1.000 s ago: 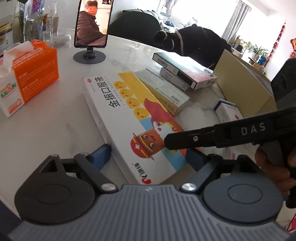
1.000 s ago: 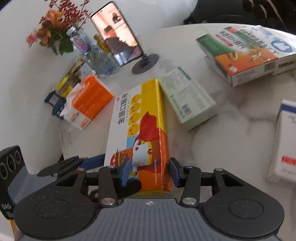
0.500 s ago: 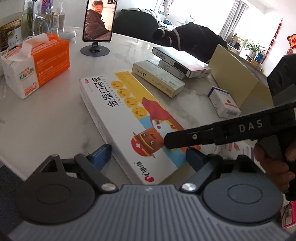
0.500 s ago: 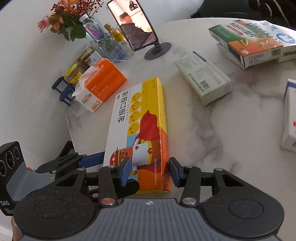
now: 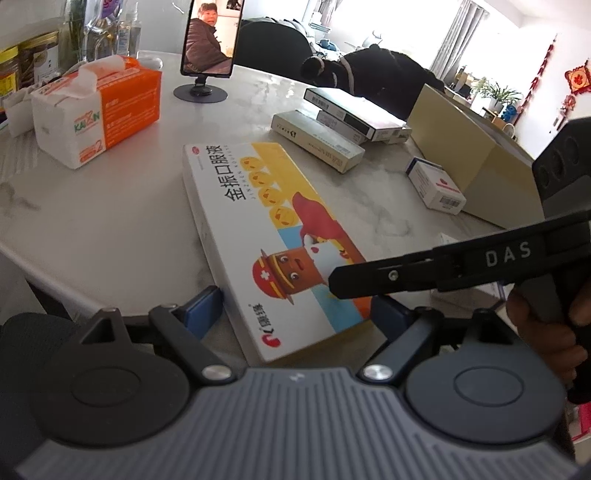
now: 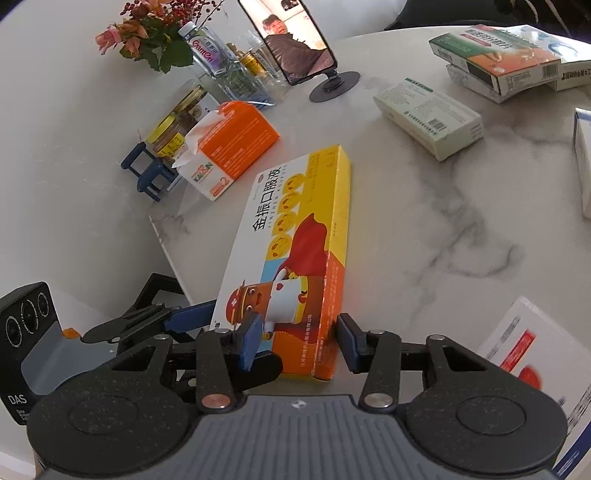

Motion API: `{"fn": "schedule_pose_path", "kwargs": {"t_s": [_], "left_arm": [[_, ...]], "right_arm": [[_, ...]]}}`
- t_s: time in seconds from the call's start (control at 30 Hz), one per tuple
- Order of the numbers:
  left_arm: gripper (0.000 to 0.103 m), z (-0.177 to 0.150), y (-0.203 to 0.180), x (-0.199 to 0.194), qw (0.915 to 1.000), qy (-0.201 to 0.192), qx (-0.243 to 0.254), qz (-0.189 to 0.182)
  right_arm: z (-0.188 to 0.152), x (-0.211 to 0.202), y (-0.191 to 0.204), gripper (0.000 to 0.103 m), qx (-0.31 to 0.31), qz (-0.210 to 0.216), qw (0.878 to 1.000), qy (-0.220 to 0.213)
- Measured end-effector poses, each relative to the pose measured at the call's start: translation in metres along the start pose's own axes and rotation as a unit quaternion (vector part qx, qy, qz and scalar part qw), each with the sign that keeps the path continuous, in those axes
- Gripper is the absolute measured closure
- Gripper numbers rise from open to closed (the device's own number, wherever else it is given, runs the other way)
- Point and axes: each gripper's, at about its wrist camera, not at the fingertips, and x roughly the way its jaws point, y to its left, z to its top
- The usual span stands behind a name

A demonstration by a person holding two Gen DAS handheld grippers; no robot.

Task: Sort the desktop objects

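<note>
A large white and yellow medicine box (image 5: 266, 206) with a cartoon figure lies lengthways in front of me, and its near end overhangs the marble table's edge (image 5: 74, 288). My left gripper (image 5: 295, 314) is shut on the near end across the box's width, one blue finger (image 5: 205, 308) against each long side. From the right, my right gripper (image 6: 299, 339) is shut on the same box (image 6: 295, 221) across its thickness. Its upper finger (image 5: 406, 273) rests on the printed top face, and the lower one is hidden in the left wrist view. A hand holds the right gripper's handle.
An orange tissue pack (image 5: 99, 110) and a phone on a stand (image 5: 208, 40) sit at the far left, with jars, a bottle and flowers (image 6: 147, 29) behind. Other medicine boxes (image 5: 317, 140) (image 5: 354, 114) (image 5: 436, 184) and a cardboard carton (image 5: 472, 162) are at the right.
Both grippers and the box between them have drawn back toward the near table edge. The tissue pack, phone and other boxes now look farther off. Neither grip has changed.
</note>
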Motion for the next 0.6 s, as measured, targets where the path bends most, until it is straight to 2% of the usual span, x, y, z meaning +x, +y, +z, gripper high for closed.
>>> {"fn": "schedule_pose_path", "kwargs": {"t_s": [0.33,0.43,0.6], "left_arm": [[0.016,-0.017,0.021,-0.022,0.9997,-0.006,-0.021,-0.005],[0.02,-0.02,0.036,-0.027,0.9981,-0.014,-0.055,-0.023],[0.021,-0.024,0.062,-0.029,0.9896,-0.026,-0.133,-0.049]], "right_arm": [[-0.008,0.006,0.013,0.056,-0.001,0.017,1.0,0.005],[-0.007,0.007,0.012,0.06,0.002,0.019,1.0,0.003],[-0.005,0.009,0.012,0.065,0.007,0.023,1.0,0.001]]}}
